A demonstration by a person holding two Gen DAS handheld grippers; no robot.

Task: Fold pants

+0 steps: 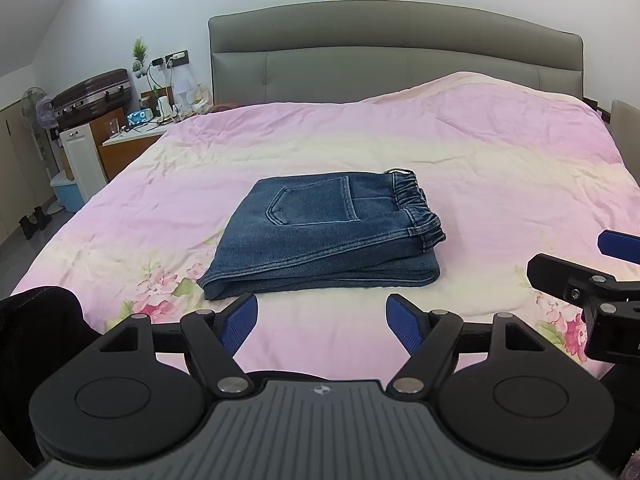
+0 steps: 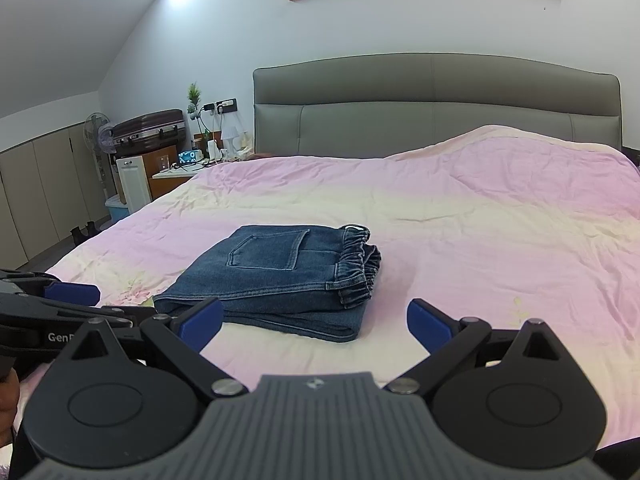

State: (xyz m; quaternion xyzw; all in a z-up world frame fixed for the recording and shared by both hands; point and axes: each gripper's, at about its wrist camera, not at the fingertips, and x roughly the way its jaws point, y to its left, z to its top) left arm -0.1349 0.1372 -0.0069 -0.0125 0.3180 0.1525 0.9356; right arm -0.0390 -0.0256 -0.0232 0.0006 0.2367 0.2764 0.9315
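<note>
Blue denim pants lie folded into a compact stack on the pink bedspread, back pocket up and elastic waistband to the right. They also show in the right wrist view. My left gripper is open and empty, held just short of the stack's near edge. My right gripper is open and empty, near the stack's front right corner. The right gripper shows at the right edge of the left wrist view. The left gripper shows at the left edge of the right wrist view.
A grey padded headboard stands at the far end of the bed. A nightstand with small items, a suitcase, a fan and a white cabinet are at the far left. The bedspread bulges at the far right.
</note>
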